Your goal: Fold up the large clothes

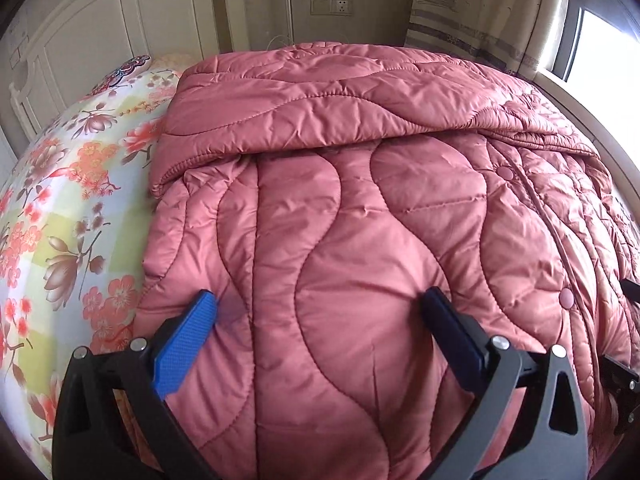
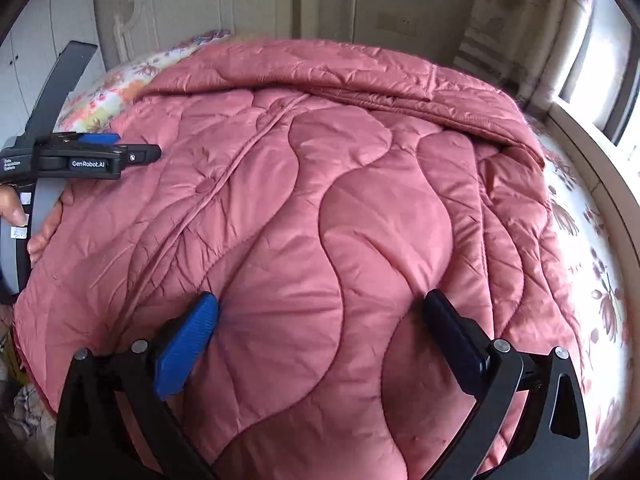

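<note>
A large pink quilted coat lies spread over the bed, with a sleeve folded across its far part. It fills the right wrist view too. My left gripper is open, its blue fingertips pressed down on the coat's near left part. My right gripper is open, its fingertips pressing the coat's near right part. The left gripper also shows side-on in the right wrist view, held by a hand at the coat's left edge.
The coat rests on a floral bedsheet, seen also in the right wrist view. A white headboard stands at the far left. A curtain and bright window are at the far right. A wall socket sits behind.
</note>
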`<state>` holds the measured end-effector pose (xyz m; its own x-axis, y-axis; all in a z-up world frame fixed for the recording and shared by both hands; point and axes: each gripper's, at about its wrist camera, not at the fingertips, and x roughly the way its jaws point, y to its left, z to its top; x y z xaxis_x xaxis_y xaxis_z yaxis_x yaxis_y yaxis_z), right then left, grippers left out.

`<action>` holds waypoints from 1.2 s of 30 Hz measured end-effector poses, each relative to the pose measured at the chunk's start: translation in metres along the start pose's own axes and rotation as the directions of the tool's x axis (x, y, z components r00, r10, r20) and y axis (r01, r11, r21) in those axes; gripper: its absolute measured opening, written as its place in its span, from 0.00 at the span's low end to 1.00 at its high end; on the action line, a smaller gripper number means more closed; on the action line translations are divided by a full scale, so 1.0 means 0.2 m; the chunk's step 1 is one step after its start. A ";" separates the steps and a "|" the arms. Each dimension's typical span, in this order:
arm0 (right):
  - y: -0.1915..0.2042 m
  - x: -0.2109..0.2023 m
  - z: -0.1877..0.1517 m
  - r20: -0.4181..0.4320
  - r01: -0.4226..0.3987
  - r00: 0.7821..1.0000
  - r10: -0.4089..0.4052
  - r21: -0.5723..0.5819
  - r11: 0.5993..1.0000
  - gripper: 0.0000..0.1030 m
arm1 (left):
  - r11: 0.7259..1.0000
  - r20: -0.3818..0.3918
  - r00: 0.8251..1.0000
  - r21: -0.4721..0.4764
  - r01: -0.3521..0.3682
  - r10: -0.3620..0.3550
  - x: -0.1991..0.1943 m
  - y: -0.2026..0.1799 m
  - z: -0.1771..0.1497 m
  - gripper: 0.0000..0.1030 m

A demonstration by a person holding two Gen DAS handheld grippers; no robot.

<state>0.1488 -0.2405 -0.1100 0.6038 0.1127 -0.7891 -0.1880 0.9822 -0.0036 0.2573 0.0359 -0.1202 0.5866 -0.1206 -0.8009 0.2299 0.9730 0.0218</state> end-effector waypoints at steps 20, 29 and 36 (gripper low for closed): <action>0.03 -0.25 -0.26 0.095 -0.022 0.995 0.025 -0.031 0.999 0.95 | 0.993 0.142 0.988 0.115 0.039 -0.056 -0.41 -0.27 -0.61 0.98; -0.11 -0.33 -0.34 0.136 -0.017 0.991 0.020 -0.018 1.000 0.95 | 0.990 0.252 0.967 0.143 0.007 -0.043 -0.62 -0.17 -0.75 0.98; -0.59 -0.50 -0.54 0.131 0.029 0.989 -0.069 0.288 0.957 0.95 | 0.990 0.324 0.944 -0.101 0.101 -0.064 -0.81 0.32 -0.89 0.98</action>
<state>0.0266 -0.3830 -0.0970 0.7118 0.0630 -0.6995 0.0609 0.9867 0.1509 0.0397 0.1515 -0.0958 0.7909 -0.2396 -0.5630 0.2087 0.9706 -0.1199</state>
